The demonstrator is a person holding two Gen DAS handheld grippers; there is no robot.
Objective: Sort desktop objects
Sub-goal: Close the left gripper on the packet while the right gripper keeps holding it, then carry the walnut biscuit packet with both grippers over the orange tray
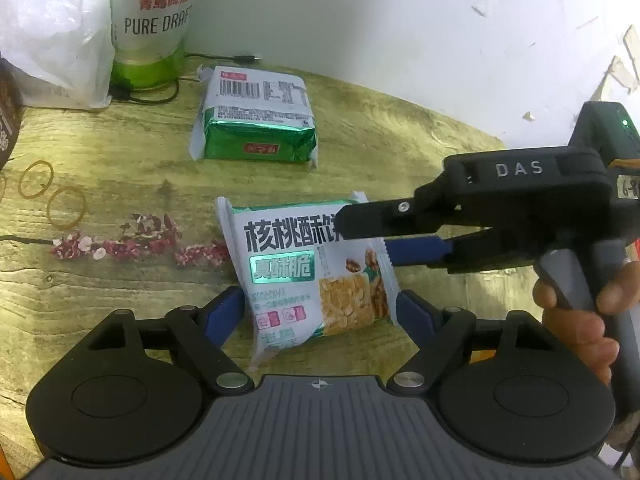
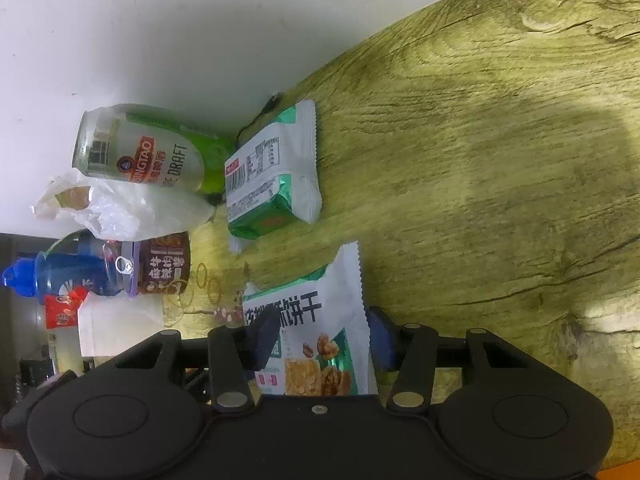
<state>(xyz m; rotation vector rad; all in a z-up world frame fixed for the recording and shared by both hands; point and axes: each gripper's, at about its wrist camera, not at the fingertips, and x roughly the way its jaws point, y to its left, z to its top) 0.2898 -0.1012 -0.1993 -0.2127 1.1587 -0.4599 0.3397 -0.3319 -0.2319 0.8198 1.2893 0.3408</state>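
A white and green walnut-biscuit packet (image 1: 288,272) lies on the wood-grain table (image 1: 120,300), its near end tilted up a little. My left gripper (image 1: 320,308) straddles it, and its blue pads (image 1: 412,308) touch the packet's two long sides. My right gripper (image 1: 362,240) comes in from the right. Its black upper finger rests on the packet's top face and its blue lower pad meets the serrated right edge. In the right wrist view the same packet (image 2: 316,360) fills the gap of the right gripper (image 2: 322,336). A second, green packet (image 1: 256,120) lies further back, label side up.
A Tsingtao beer can (image 1: 152,20) and a crumpled plastic bag (image 1: 48,32) stand at the back left by the white wall, beside a black cable (image 1: 160,96). Rubber bands (image 1: 66,206) lie at the left. A brown cup (image 2: 164,268) and blue bottle (image 2: 68,272) stand beyond.
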